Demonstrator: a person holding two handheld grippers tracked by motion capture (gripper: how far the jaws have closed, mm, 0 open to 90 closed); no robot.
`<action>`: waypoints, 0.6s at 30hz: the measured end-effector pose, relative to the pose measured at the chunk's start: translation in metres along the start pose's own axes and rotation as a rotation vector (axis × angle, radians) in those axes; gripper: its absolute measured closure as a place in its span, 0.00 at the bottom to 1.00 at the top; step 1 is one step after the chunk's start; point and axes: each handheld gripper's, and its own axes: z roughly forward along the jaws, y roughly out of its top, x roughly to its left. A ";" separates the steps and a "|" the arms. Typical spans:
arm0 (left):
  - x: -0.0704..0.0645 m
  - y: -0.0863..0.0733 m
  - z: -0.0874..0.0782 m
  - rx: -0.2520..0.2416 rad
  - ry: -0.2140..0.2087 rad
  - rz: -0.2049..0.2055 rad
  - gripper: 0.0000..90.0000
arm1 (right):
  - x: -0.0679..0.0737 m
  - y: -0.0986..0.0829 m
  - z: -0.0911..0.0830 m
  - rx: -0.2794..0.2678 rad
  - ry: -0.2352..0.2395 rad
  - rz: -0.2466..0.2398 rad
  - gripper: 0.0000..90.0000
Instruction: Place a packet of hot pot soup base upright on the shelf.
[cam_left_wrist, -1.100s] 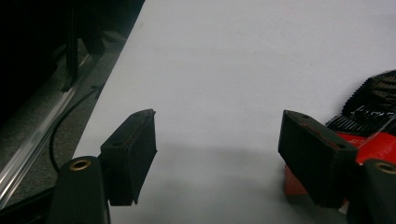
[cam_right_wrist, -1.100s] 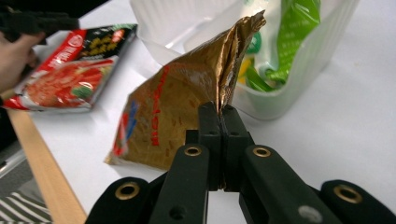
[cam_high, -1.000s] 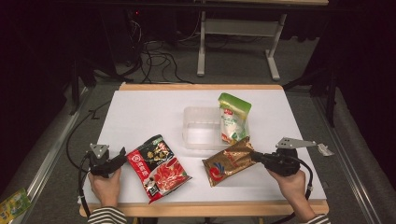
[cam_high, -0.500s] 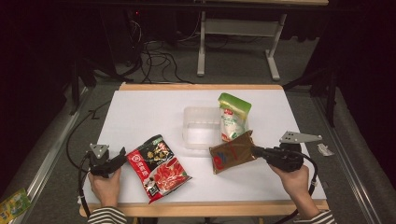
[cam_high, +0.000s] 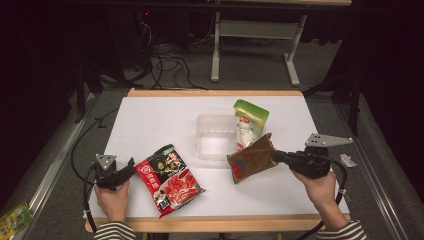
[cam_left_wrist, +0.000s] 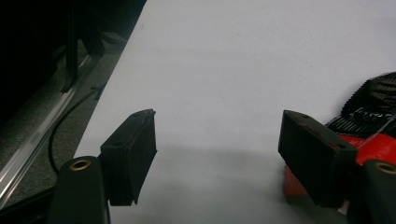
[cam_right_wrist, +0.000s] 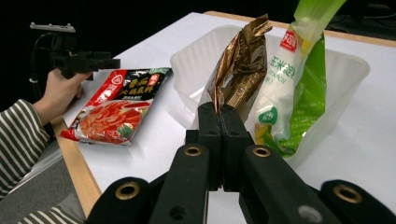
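Right now the right gripper (cam_high: 276, 156) has its 2 jaws clamped flat on one corner of the brown pouch (cam_high: 251, 159), lifted off the white table (cam_high: 150, 120) at right of centre, just near of the clear tray (cam_high: 216, 136). Pouch look: glossy brown-gold foil, crinkled, a red patch on its face in the high view, top edge twisted and creased in the right gripper view (cam_right_wrist: 242, 65) (print too small to read). It hangs tilted, its far edge overlapping the green-and-white bag (cam_high: 249, 124), which leans on the tray's right side. Whether pouch and bag touch, can't tell.

Left gripper (cam_high: 129, 169) sits at the near left edge of the table, jaws spread wide with nothing between them; in the left gripper view the right-hand jaw is just beside the red-and-black packet (cam_left_wrist: 373, 116). That packet (cam_high: 168, 178) lies flat on the table, near left of the tray, well apart from the pouch.
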 end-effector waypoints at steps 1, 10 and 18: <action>0.000 0.000 0.000 0.000 0.000 -0.001 0.31 | 0.001 0.002 0.000 -0.002 0.000 -0.002 1.00; 0.000 0.000 0.000 -0.006 0.000 -0.006 0.31 | 0.003 0.016 -0.003 -0.019 0.019 -0.004 1.00; 0.000 0.000 0.000 -0.006 0.000 -0.004 0.31 | 0.005 0.031 -0.007 -0.042 0.029 -0.009 1.00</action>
